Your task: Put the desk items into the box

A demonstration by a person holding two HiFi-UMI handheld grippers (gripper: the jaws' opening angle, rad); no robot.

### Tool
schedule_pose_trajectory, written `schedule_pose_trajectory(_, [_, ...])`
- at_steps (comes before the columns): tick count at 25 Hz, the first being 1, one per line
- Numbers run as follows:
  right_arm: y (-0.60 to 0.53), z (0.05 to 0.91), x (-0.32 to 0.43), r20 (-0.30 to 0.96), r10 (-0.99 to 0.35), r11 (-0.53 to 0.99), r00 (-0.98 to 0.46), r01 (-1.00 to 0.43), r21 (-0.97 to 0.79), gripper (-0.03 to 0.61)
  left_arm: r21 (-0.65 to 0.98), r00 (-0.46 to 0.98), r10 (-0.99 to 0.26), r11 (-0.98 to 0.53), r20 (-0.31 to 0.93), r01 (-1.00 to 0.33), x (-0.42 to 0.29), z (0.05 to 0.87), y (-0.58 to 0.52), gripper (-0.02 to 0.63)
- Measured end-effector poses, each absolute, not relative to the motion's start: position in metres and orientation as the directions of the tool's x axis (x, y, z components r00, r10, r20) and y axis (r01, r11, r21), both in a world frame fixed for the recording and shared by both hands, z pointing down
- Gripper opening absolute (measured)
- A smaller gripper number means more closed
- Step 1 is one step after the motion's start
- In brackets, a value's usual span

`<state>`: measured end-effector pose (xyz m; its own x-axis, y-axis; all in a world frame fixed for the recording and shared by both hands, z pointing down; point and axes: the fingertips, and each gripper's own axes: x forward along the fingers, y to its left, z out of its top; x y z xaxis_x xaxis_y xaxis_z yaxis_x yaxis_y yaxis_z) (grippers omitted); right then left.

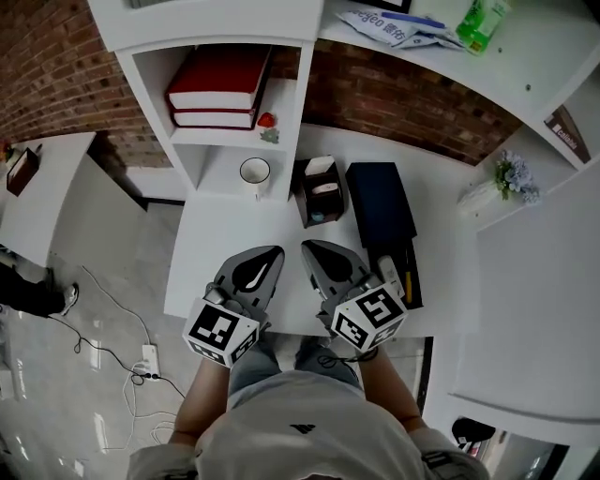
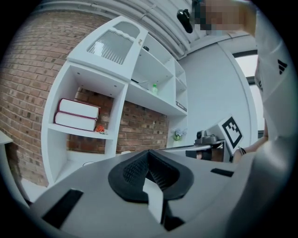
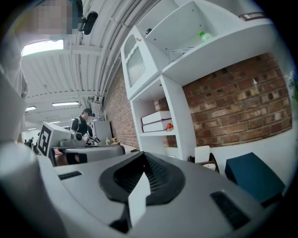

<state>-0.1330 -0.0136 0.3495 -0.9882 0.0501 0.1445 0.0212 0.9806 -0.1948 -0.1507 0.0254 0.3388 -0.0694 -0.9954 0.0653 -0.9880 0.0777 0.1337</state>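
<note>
Brown box [image 1: 319, 192]: sitting open on the white desk [image 1: 225, 253], toward its far edge, holding a few bits too blurred to name. Lying just right of it, touching or nearly so: a dark blue case [image 1: 380, 202]. Resting at that case's near end, by the desk's right edge: some small desk items [image 1: 389, 272] against a black strip, too small to tell apart. Standing left of the box, under the lowest shelf: a white mug [image 1: 254, 172]. Lying stacked on the shelf above: two red books [image 1: 217, 89], with a small red trinket [image 1: 267, 120] just right of them.

Left gripper [image 1: 270, 255]: hovering over the near middle of the desk, pointing toward the far side, jaws pressing fully together, gripping nothing. Right gripper [image 1: 312, 249]: hovering just beside it on the right, tips angling toward the left one's, jaws likewise pressing shut, holding nothing. Both hanging short of the box, touching no item.

Standing farther right on a side shelf: pale flowers [image 1: 514, 174]. Lying on the high shelf: a green bottle [image 1: 482, 22] and a blue-and-white packet [image 1: 386, 26]. Standing far off in the right gripper view: a person in a cap [image 3: 83, 124].
</note>
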Motion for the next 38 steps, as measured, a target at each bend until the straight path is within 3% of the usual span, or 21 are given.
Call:
schedule_pose_trajectory(10, [-0.028,0.371,-0.147,0.197,0.054,0.984,-0.979,0.018,-0.178,0.009,0.142,-0.087,-0.994,0.096,0.070,-0.985,-0.159,0.344,0.019,0.011])
schedule_pose_trajectory(38, [-0.124,0.471,-0.165,0.434,-0.139,0.951,-0.890,-0.242,-0.191,0.020,0.229,0.058,-0.981,-0.014,0.187,-0.973,-0.190,0.401,-0.043,0.011])
